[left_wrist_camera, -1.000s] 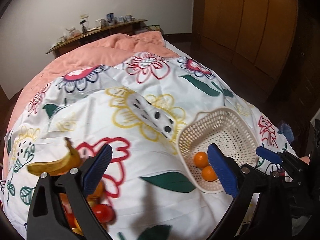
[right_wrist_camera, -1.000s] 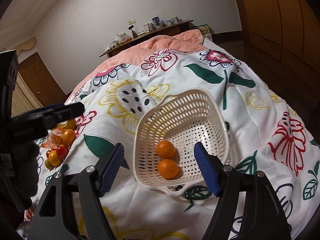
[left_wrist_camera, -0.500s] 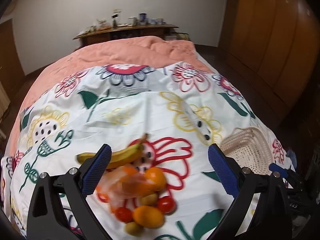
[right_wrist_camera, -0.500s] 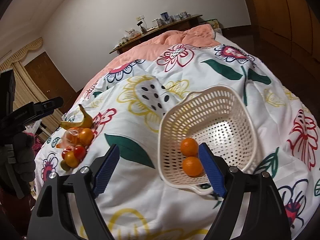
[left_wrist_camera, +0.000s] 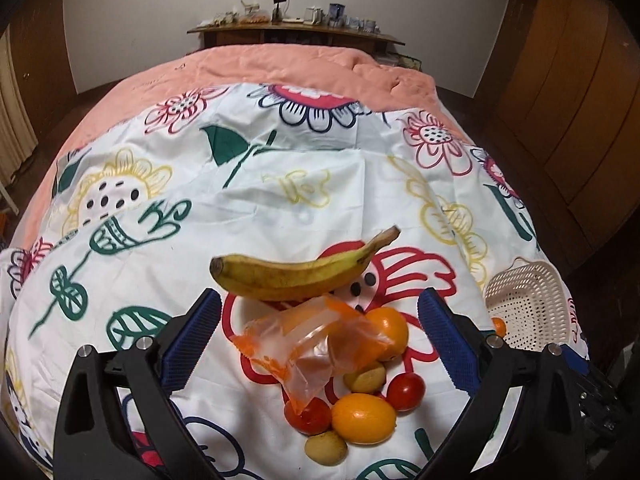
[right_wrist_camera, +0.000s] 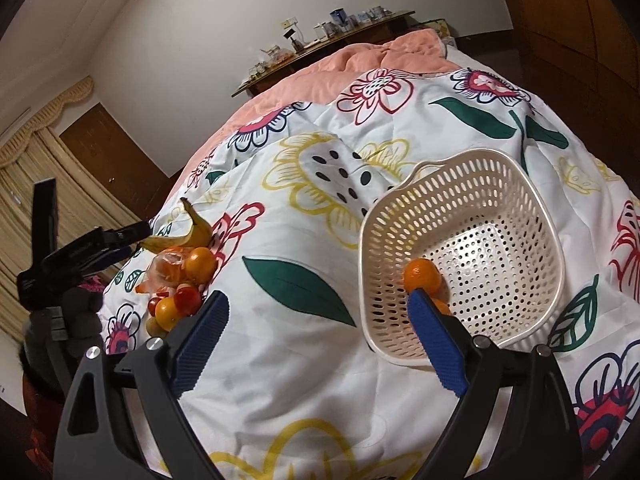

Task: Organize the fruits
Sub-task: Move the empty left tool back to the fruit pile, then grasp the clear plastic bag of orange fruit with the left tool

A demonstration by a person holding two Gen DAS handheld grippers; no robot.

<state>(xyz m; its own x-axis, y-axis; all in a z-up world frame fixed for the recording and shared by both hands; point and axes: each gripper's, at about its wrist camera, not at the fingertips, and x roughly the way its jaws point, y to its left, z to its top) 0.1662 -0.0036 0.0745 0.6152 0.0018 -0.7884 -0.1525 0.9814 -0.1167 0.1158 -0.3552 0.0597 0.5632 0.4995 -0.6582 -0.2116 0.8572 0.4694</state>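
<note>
A bed (left_wrist_camera: 320, 184) spread with a white flower-printed cover (left_wrist_camera: 280, 208), over a plain salmon-pink quilt (left_wrist_camera: 288, 64) at the far end. Behind it, against the pale wall (left_wrist_camera: 160, 4), a dark wooden shelf (left_wrist_camera: 296, 32) carrying small objects (too small to identify). Wooden wardrobe panels (left_wrist_camera: 568, 92) stand on one side, beige curtains (right_wrist_camera: 44, 184) and a brown door (right_wrist_camera: 116, 152) on the other.

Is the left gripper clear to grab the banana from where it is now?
Probably yes. The left gripper is open and empty, and the banana lies uncovered just beyond its fingers. The plastic bag and the fruit pile sit nearer, below the jaws, so it must pass over them.
</note>
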